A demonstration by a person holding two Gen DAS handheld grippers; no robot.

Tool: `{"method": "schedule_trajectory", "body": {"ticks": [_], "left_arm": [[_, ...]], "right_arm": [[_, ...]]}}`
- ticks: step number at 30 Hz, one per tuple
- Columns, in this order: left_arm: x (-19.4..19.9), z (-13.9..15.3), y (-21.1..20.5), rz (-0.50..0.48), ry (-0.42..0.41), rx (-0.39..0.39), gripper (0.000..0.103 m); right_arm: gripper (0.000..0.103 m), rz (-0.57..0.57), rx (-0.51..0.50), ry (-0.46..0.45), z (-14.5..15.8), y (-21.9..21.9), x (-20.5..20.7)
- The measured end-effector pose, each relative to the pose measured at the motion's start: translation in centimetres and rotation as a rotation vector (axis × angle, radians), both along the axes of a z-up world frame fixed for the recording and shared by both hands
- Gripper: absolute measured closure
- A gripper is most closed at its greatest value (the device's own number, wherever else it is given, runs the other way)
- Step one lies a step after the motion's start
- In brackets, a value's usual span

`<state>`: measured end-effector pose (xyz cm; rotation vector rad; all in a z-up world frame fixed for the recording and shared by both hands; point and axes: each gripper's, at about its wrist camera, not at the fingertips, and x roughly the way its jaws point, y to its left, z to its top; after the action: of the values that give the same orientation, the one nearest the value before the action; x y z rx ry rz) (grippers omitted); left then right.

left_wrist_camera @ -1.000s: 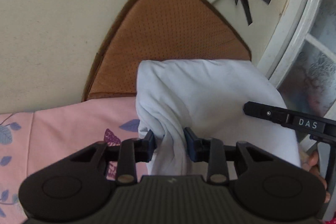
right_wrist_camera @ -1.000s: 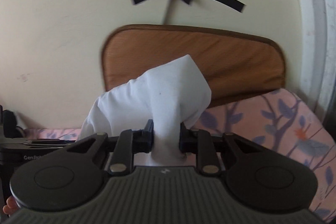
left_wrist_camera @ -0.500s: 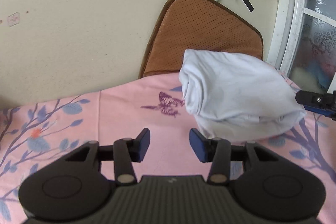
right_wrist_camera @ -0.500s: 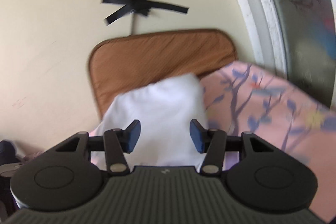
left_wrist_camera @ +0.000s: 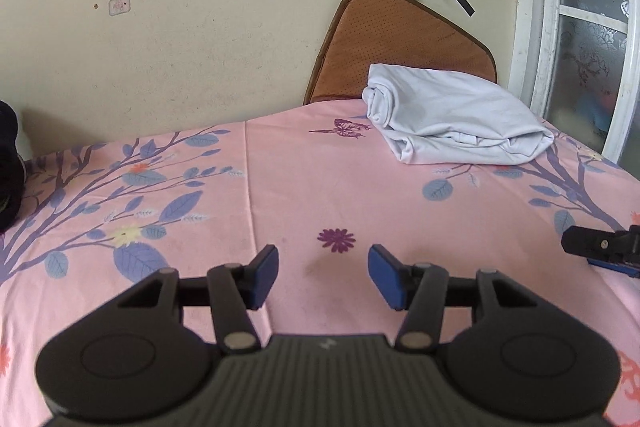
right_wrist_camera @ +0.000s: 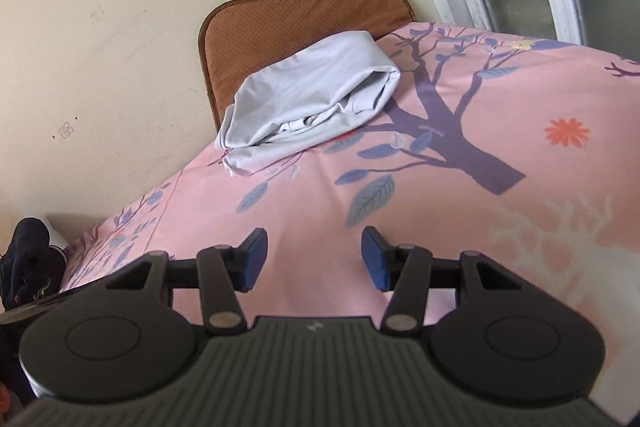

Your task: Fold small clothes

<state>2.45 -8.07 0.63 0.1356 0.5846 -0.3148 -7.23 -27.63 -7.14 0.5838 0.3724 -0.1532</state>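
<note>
On the far left, by the wall, sits a dark bundle [right_wrist_camera: 28, 259]. The left gripper [left_wrist_camera: 323, 269] hangs over the pink floral sheet [left_wrist_camera: 280, 187], jaws opening, nothing between them. Beyond it, against the brown cushion [left_wrist_camera: 400, 39], lies the white folded garment [left_wrist_camera: 452, 115]: pale, soft, bunched layers showing along its near edge, long axis running left-right along the cushion. The right gripper [right_wrist_camera: 314, 257] is parted about halfway, empty too.
</note>
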Motion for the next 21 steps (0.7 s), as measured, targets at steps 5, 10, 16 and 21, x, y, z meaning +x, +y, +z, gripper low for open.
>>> {"method": "schedule_trajectory", "body": {"ticks": [5,10,16,21], "left_arm": [[-0.9,-0.4,-0.4,-0.019,-0.035,0.029,0.049],[-1.3,-0.3,-0.3,-0.024,-0.054,0.022,0.042],[-1.4,-0.2,-0.2,-0.015,-0.061,0.023,0.021],[-0.8,-0.2,0.2,0.018,-0.030,0.015,0.002]], "right_arm": [[0.047,-0.053,-0.043,-0.025,-0.4,0.6,-0.9],[0.039,-0.092,-0.040,-0.045,-0.6,0.4,-1.4],[0.038,-0.081,-0.116,-0.060,-0.3,1.6,-1.5],[0.037,-0.065,-0.174,-0.061,-0.1,2.4,-1.4]]}}
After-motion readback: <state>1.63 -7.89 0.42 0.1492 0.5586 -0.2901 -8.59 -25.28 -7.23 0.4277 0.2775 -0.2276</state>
